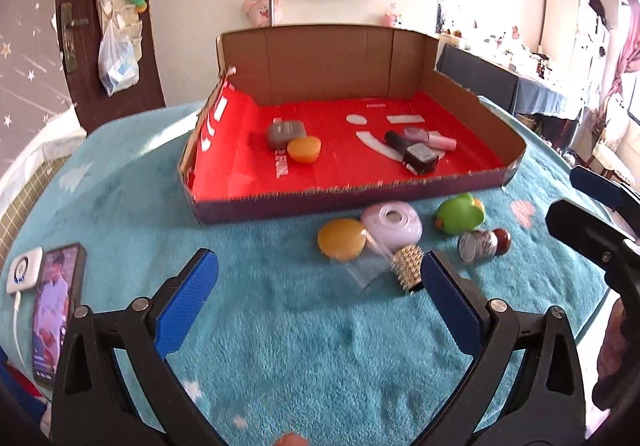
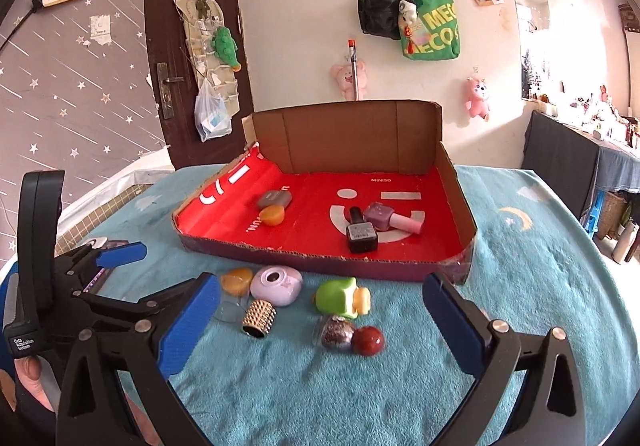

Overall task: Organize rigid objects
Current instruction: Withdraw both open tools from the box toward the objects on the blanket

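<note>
A cardboard tray with a red floor (image 1: pixel 460 182) (image 2: pixel 452 182) sits on the teal blanket. In it lie a grey case (image 1: pixel 285 132), an orange piece (image 1: pixel 304 149), and nail polish bottles (image 1: pixel 416 154) (image 2: pixel 362 234). In front of the tray lie an orange disc (image 1: pixel 341 238) (image 2: pixel 237 280), a lilac round case (image 1: pixel 394 225) (image 2: pixel 277 285), a studded gold cylinder (image 1: pixel 408 271) (image 2: pixel 259 317), a green toy (image 1: pixel 460 212) (image 2: pixel 340 296), a foil ball (image 1: pixel 476 246) (image 2: pixel 337 332) and a red-brown ball (image 1: pixel 502 240) (image 2: pixel 368 340). My left gripper (image 1: pixel 320 278) is open and empty before them. My right gripper (image 2: pixel 320 306) is open and empty over them.
A phone (image 1: pixel 56 306) and a white charger (image 1: pixel 24 270) lie at the blanket's left edge. The right gripper's body (image 1: pixel 592 230) shows at the right of the left wrist view, the left one (image 2: pixel 80 278) at the left of the right wrist view. A door and wall stand behind.
</note>
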